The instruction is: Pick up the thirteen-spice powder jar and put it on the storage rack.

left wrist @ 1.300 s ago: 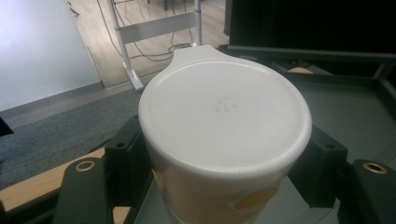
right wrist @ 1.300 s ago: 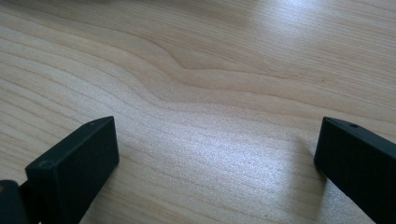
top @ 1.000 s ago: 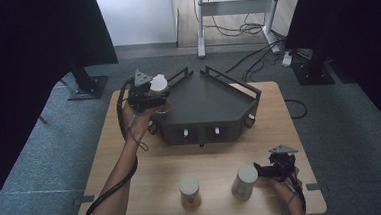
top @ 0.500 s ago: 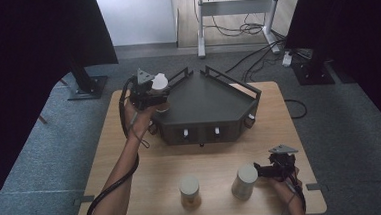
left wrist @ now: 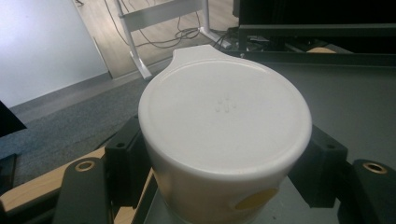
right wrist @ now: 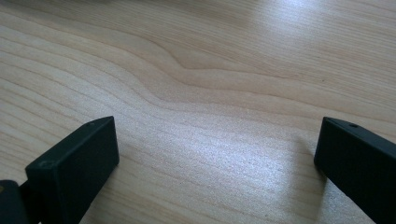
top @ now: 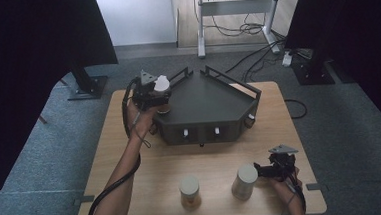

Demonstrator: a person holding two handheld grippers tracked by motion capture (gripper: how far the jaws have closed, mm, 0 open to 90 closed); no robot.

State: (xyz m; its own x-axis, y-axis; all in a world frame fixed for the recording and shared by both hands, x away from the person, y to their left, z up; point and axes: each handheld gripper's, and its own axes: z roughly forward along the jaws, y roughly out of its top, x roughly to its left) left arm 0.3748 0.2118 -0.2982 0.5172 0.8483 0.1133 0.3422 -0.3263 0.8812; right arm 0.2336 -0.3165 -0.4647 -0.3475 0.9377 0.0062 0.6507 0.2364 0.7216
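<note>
Clamped between the jaws of the left tool (top: pixel 158 92), a white-lidded cup (left wrist: pixel 224 126) is held at the left corner of the dark tray (top: pixel 213 103). The right tool (right wrist: pixel 217 158) is kept spread over bare counter (right wrist: pixel 196 60).

High view dim with black, underexposed side edges; soft overhead sheen on the tabletop (right wrist: pixel 224 154) in the right gripper view, faint shadow beside the blurred fingers (right wrist: pixel 74 163).
</note>
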